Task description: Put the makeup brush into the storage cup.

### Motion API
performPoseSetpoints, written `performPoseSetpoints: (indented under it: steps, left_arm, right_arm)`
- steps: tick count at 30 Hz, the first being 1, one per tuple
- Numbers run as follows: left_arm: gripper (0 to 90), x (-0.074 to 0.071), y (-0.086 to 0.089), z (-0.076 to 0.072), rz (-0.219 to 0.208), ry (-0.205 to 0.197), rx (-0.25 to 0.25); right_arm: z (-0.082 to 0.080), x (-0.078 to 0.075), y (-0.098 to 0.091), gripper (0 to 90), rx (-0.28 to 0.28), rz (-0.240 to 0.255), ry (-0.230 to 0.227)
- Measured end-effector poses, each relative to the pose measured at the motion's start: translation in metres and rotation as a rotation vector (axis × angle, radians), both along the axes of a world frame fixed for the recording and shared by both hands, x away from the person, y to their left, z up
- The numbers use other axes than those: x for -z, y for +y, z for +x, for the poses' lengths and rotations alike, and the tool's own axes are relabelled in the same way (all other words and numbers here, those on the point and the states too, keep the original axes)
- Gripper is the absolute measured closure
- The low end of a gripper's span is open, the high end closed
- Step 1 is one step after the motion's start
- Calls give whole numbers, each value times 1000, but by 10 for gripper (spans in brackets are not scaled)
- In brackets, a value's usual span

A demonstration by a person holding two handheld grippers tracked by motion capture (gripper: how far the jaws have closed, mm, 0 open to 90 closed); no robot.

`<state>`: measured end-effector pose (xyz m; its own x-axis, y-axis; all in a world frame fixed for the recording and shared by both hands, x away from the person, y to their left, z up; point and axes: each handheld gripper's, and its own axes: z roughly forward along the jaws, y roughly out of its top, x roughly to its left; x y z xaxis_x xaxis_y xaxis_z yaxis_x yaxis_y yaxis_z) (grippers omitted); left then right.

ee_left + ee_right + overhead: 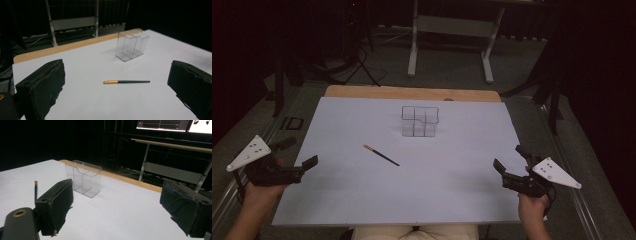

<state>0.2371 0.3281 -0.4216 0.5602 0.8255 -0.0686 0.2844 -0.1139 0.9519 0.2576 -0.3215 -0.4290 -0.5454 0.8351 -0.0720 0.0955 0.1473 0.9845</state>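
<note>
Tongs on both sides hover released, jaws wide apart: the left tongs (301, 153) at the left edge of the white bench (362, 200), the right tongs (508, 159) at its right edge. Between them lies a thin brush (381, 155), flat on the bench, near a clear plastic organizer (419, 121) standing upright farther back.
</note>
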Motion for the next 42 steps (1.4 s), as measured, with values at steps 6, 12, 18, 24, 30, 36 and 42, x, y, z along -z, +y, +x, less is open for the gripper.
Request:
performPoseSetpoints:
  steps: [6, 12, 18, 24, 30, 36, 42]
  left_arm:
    - [21, -5, -7, 10, 39, 19, 52]
    - [21, -13, -17, 18, 71, 34, 105]
    - [22, -21, -25, 26, 105, 44, 161]
    - [22, -25, -32, 36, 140, 54, 206]
    - [23, -27, -42, 47, 213, 79, 242]
    - [23, -30, -49, 54, 271, 89, 268]
    - [23, -34, -63, 64, 349, 118, 336]
  right_arm:
    - [0, 0, 0, 116, 0, -8, -4]
    - [1, 0, 1, 116, -6, -10, 4]
    - [1, 0, 1, 116, -11, -12, 7]
    - [1, 1, 2, 116, -14, -18, 7]
    - [2, 1, 2, 116, -16, -23, 7]
    - [2, 2, 3, 116, -21, -25, 16]
    - [2, 2, 4, 116, -29, -30, 19]
